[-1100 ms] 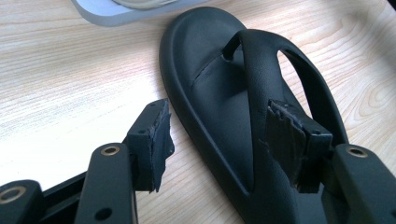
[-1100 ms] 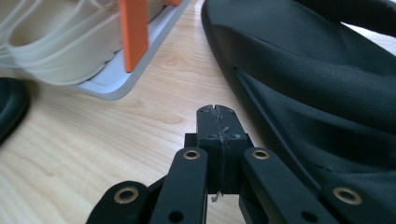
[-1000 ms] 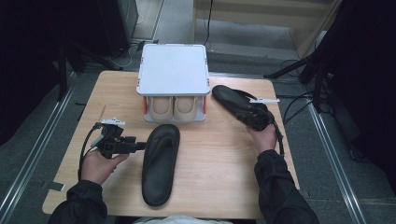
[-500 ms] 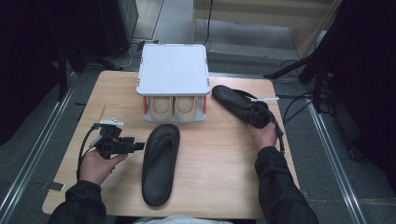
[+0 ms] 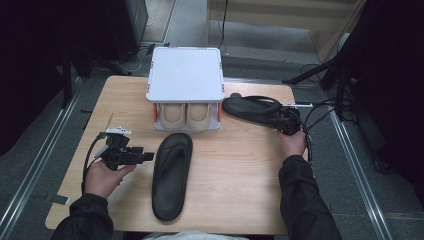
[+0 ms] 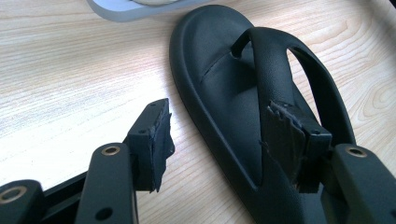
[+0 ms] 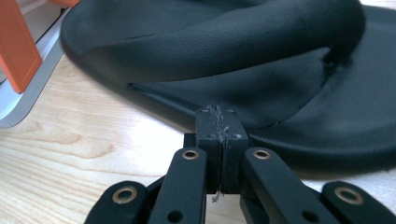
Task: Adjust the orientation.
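Left tool (image 6: 215, 140) spread apart, straddling the edge of the near black flip-flop (image 5: 172, 175) lying flat on the wooden surface (image 5: 240, 175); right tool (image 7: 218, 126) pressed together, empty, just beside the far black flip-flop (image 5: 250, 107) next to the grey storage box (image 5: 185, 75)

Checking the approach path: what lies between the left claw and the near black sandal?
Bare wooden table in the high view; left claw open beside the sandal.
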